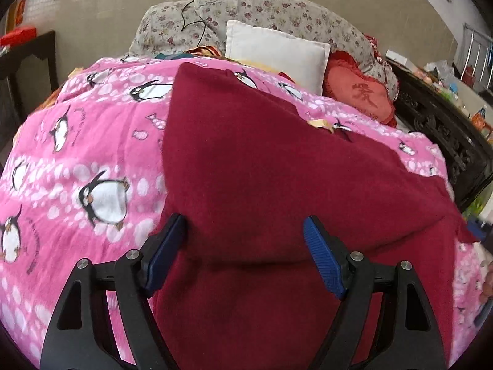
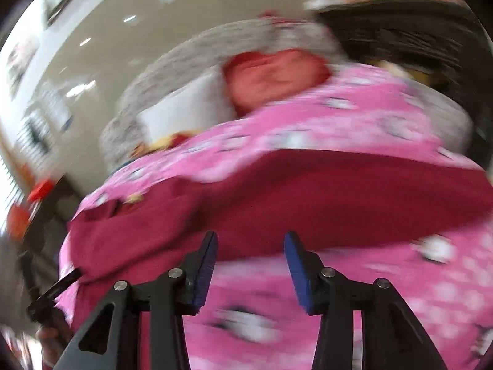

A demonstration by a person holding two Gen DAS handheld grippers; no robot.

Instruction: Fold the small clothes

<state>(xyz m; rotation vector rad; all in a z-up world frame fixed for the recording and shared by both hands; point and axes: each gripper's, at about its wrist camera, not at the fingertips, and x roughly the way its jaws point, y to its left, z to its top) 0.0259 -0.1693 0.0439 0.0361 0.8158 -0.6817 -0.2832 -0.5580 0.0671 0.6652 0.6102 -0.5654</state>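
Observation:
A dark red fleece garment lies spread on a pink penguin-print blanket, with a fold ridge across its near part. My left gripper hovers over the garment's near end with its jaws wide apart; the blue pads press on nothing. The right wrist view is blurred. It shows the garment as a wide band across the blanket. My right gripper stands open at the garment's near edge, with nothing gripped between its fingers.
At the head of the bed are a white pillow, a red heart cushion and a floral quilt. Dark carved furniture with clutter flanks the right side, and a dark table the left. A hand shows bottom left.

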